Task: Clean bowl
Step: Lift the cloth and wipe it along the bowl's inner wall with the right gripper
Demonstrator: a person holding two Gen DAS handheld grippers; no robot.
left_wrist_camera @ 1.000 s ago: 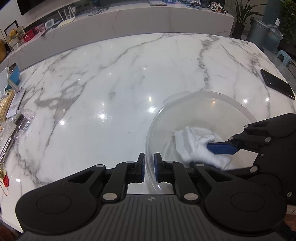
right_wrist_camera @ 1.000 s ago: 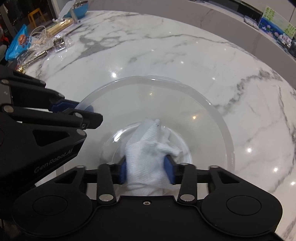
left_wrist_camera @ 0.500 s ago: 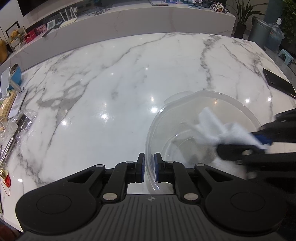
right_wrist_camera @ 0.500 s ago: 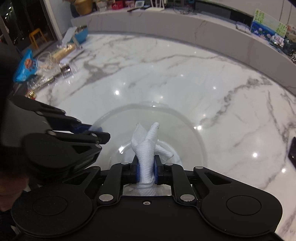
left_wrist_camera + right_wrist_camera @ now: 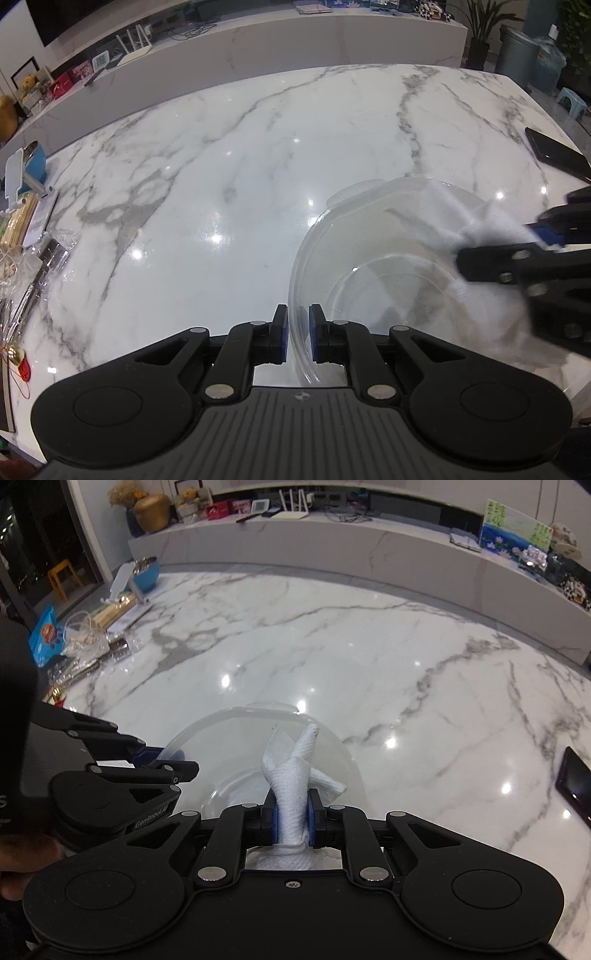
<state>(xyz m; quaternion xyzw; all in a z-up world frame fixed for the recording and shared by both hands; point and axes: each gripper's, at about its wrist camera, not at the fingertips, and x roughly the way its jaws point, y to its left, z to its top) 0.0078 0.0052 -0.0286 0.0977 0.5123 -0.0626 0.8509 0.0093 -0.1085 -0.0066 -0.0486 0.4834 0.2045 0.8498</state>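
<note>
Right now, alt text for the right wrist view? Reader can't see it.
The right gripper is clamped on a bunched white cloth above a clear plastic bowl on a white marble table. The left gripper pinches the bowl's rim, and a dark phone lies at right.

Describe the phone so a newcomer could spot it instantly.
Start at the white marble table and go to its right edge, past the clear bowl. The phone lies flat there, alone: a thin black glossy slab, the only dark thing on that side.
</note>
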